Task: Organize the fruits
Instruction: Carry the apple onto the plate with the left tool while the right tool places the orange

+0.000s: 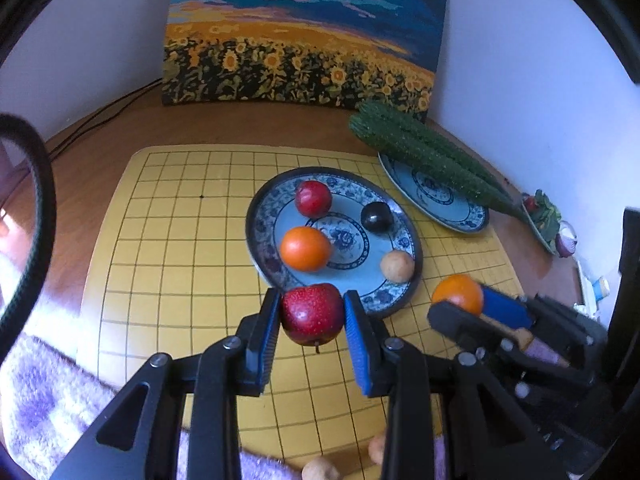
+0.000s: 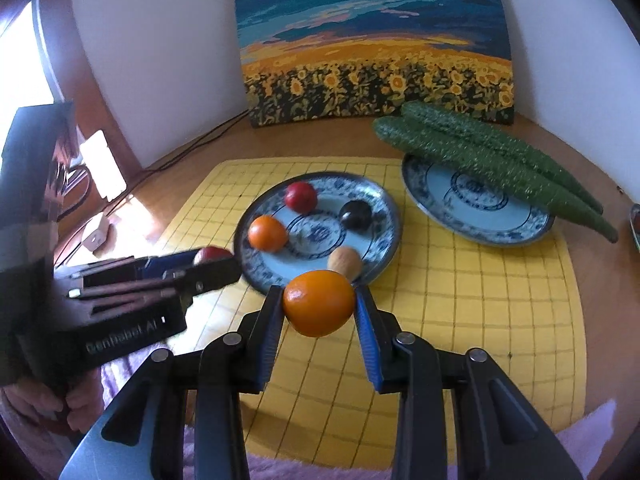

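My left gripper (image 1: 312, 314) is shut on a red apple (image 1: 312, 312), held just above the near rim of the blue-patterned plate (image 1: 264, 216). My right gripper (image 2: 319, 308) is shut on an orange (image 2: 319, 304) in front of the same plate (image 2: 384, 200). On that plate lie a red fruit (image 1: 313, 198), an orange (image 1: 305, 249), a dark plum (image 1: 376, 217) and a tan round fruit (image 1: 397, 266). In the left wrist view the right gripper (image 1: 464, 300) with its orange (image 1: 458, 292) shows at the right. In the right wrist view the left gripper (image 2: 208, 260) shows at the left.
A second patterned plate (image 2: 472, 216) at the back right carries two cucumbers (image 2: 488, 156). A yellow grid mat (image 1: 168, 248) covers the wooden table. A sunflower painting (image 1: 304, 36) leans on the wall. Two tan fruits (image 1: 320, 470) lie near the mat's front edge, by a purple cloth (image 1: 36, 396).
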